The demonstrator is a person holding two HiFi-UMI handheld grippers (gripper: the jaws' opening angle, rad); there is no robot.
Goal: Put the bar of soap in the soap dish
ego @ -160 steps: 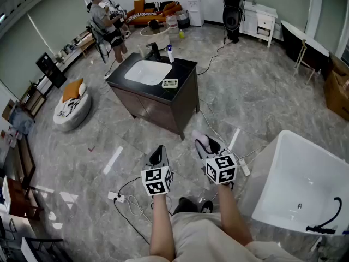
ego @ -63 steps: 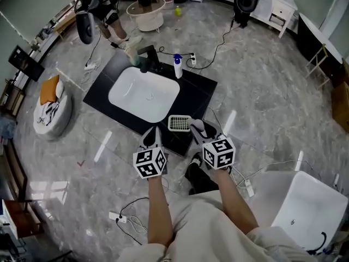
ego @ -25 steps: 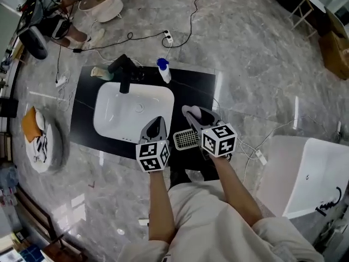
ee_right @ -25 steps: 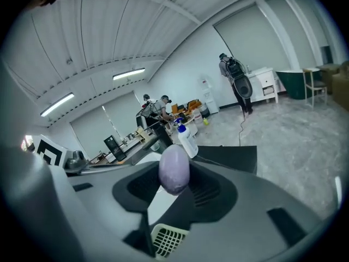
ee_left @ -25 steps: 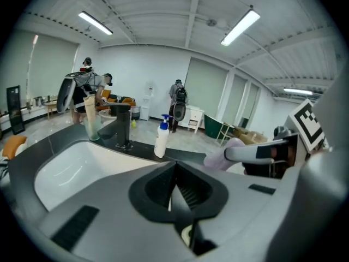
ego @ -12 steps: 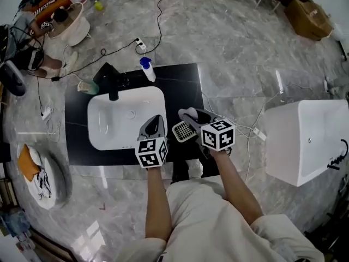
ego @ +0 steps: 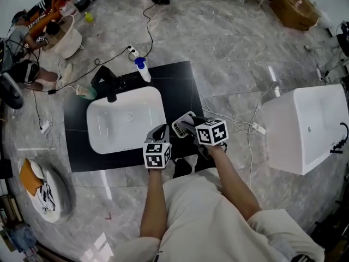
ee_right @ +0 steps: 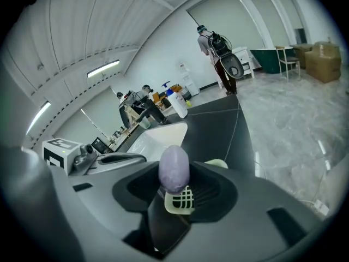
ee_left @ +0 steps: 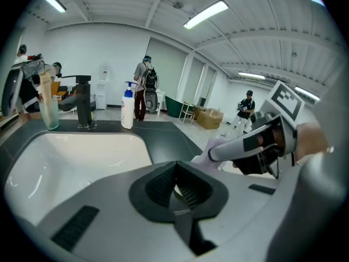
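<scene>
on grey marble floor (ego: pixel 229 48), black counter (ego: pixel 177 86)

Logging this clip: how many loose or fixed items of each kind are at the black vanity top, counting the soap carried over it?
Faucet: 1
Pump bottle: 1
Cup: 1
Soap dish: 1
Soap bar, held: 1
Total: 5
</scene>
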